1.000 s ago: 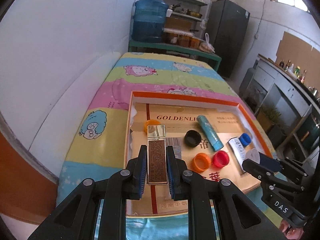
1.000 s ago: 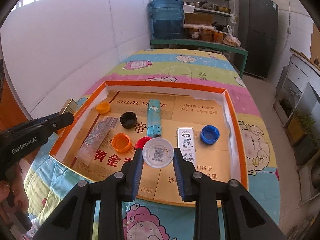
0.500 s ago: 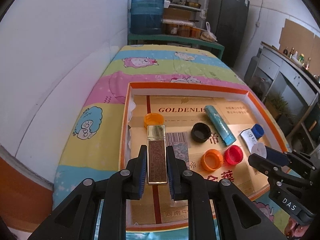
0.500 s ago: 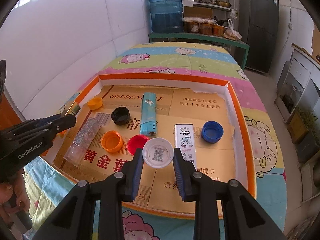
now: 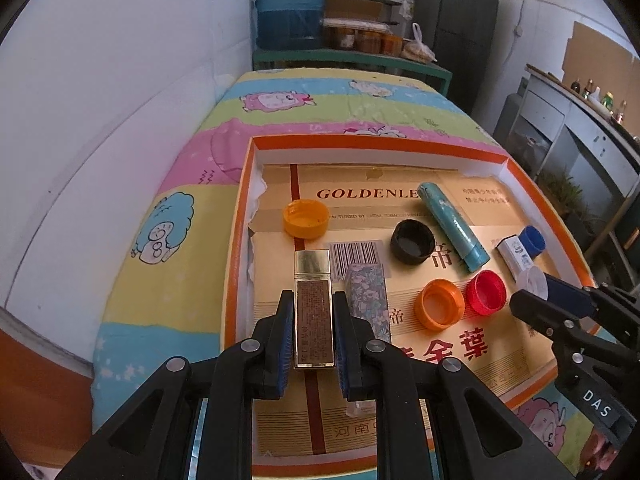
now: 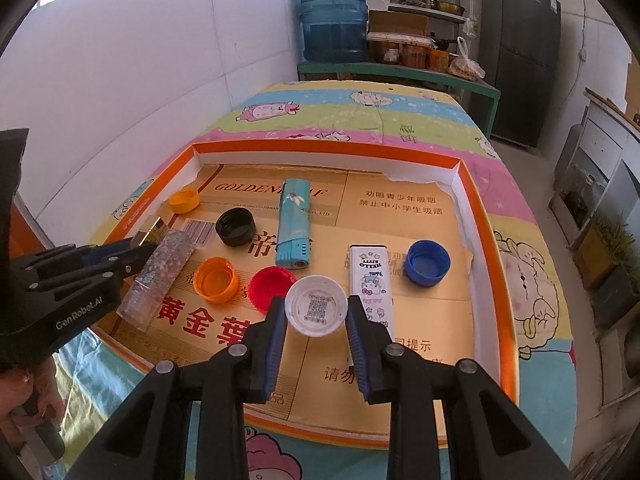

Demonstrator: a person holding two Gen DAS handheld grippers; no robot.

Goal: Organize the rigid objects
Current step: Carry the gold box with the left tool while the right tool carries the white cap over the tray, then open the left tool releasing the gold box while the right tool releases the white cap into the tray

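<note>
Gold lighter (image 5: 313, 304) is lying lengthwise between the closed pads of the left gripper (image 5: 313, 340), hovering just left of the floral lighter (image 5: 368, 300) in the orange tray (image 5: 236, 240), while the right gripper (image 6: 316, 320) is pinching the white cap (image 6: 316, 305).

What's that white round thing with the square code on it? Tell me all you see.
It is a white plastic bottle cap, shallow and round, with a black QR code printed inside. Its open side faces the camera. The right gripper holds it by the rim between blue-padded jaws, above the orange-edged cardboard tray, with the red cap behind it.
</note>
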